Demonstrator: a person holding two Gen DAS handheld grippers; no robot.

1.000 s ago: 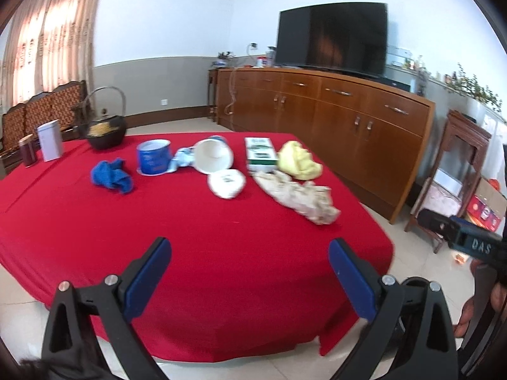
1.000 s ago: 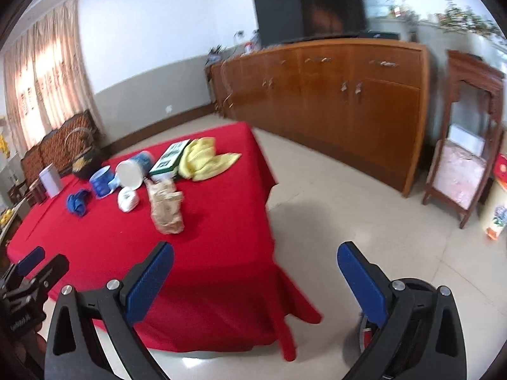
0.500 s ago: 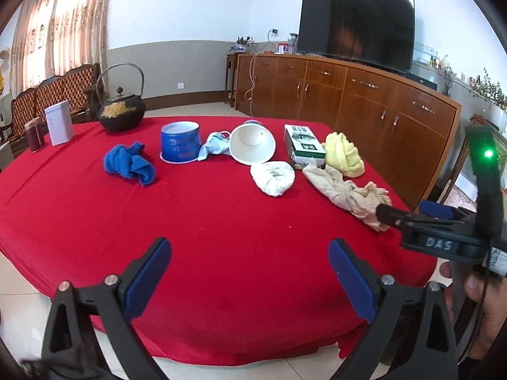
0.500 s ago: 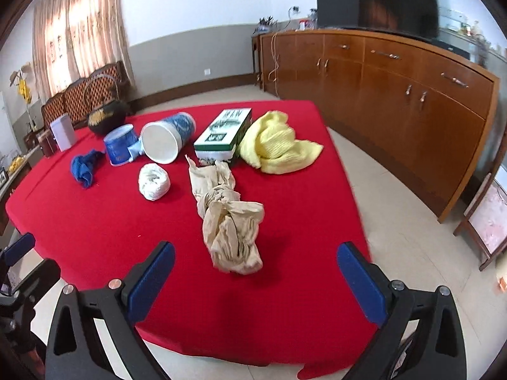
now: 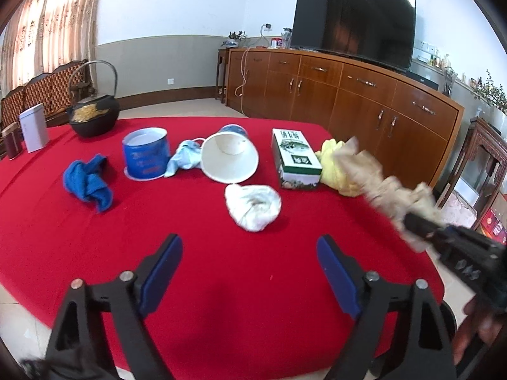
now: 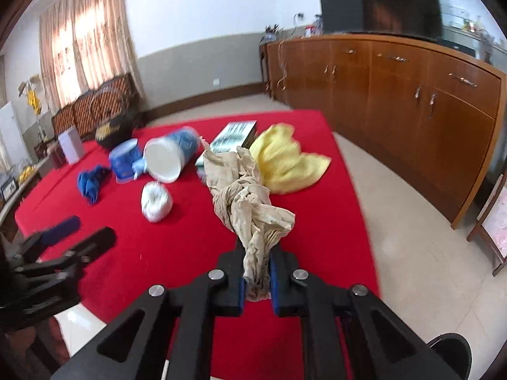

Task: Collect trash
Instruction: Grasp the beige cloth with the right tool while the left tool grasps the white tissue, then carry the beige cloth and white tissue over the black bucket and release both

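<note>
My right gripper [image 6: 256, 272] is shut on the near end of a crumpled beige paper wad [image 6: 250, 209] and lifts it over the red table [image 6: 177, 253]; the wad shows blurred in the left wrist view [image 5: 380, 183]. My left gripper [image 5: 248, 272] is open and empty above the table's near part [image 5: 221, 285]. A crumpled white tissue [image 5: 253, 205] lies just beyond it. A tipped white paper cup [image 5: 229, 158], a pale blue mask [image 5: 183, 156], a blue tub [image 5: 145, 153] and a blue cloth [image 5: 88, 183] lie farther back.
A green and white box [image 5: 296, 158] and a yellow cloth [image 5: 336, 171] lie at the right. A black kettle [image 5: 93, 114], a white tin [image 5: 33, 131] and a dark jar [image 5: 12, 141] stand at the far left. A wooden sideboard [image 5: 348, 101] lines the right wall.
My right gripper has closed on the beige paper wad and raised it off the table. My left gripper has moved forward toward the white tissue and stays open.
</note>
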